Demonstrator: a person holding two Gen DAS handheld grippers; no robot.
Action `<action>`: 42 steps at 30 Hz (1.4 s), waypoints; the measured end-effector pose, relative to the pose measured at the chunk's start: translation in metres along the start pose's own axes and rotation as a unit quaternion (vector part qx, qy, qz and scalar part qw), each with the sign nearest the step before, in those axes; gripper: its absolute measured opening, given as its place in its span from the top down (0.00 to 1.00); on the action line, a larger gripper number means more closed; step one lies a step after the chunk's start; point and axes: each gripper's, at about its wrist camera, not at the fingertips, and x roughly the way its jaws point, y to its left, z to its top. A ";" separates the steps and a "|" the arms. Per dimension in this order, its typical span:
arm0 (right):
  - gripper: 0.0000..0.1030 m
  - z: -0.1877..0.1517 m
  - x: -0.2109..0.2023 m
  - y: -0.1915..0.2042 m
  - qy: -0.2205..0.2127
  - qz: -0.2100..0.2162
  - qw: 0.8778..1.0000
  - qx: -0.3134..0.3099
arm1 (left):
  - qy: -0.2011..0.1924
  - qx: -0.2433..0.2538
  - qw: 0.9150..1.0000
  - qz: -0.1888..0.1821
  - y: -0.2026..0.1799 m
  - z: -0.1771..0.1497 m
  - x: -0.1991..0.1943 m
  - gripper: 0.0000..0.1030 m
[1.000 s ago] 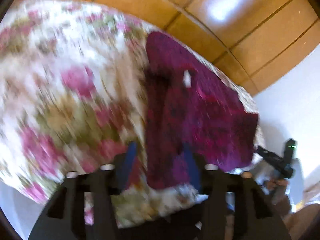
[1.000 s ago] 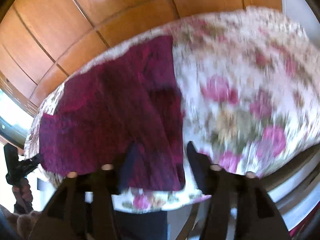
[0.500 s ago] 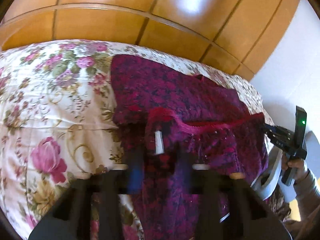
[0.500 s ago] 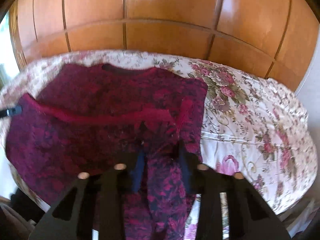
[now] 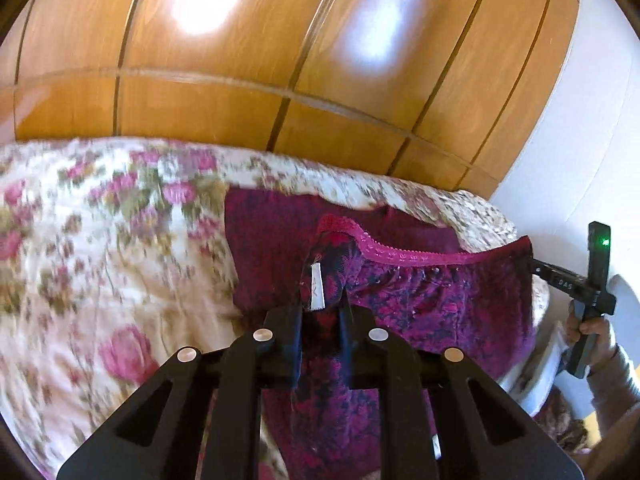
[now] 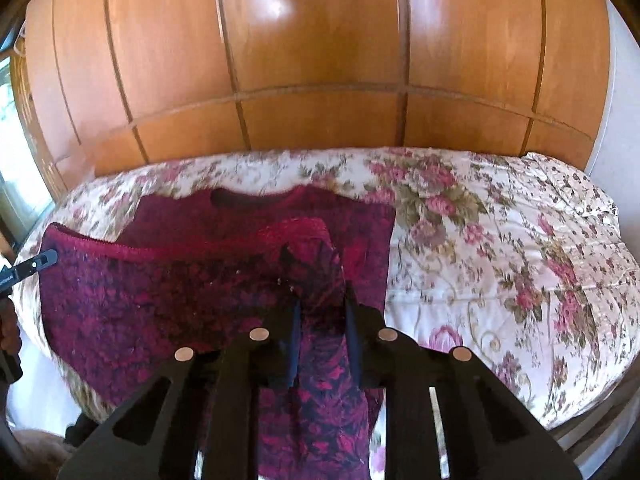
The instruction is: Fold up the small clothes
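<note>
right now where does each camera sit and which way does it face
Left wrist: on the left gripper, facing the garment, quilt and wood panels; shows the person's right hand.
Right wrist: on the right gripper, facing the same way; the left gripper's tip shows.
Shared: garment, quilt, panels.

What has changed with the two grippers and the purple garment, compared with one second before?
Both grippers' jaws have just been closing: the left gripper and right gripper now pinch the waistband corners of the purple garment, which lay flat before. They have lifted it, its waistband stretched between them. The dark red sweater and floral bedspread stayed in place.
</note>
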 end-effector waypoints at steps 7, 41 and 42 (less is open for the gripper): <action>0.84 0.043 0.034 -0.005 -0.023 -0.016 1.000 0.012 | -0.023 0.010 0.999 0.031 0.005 0.050 0.040 0.87; 0.34 0.058 0.178 -0.073 0.065 -0.038 0.989 0.127 | 0.055 -0.082 0.987 0.128 0.077 0.073 0.165 0.36; 0.31 0.053 0.171 -0.076 0.064 -0.028 0.989 0.133 | 0.055 -0.091 0.988 0.111 0.080 0.065 0.154 0.36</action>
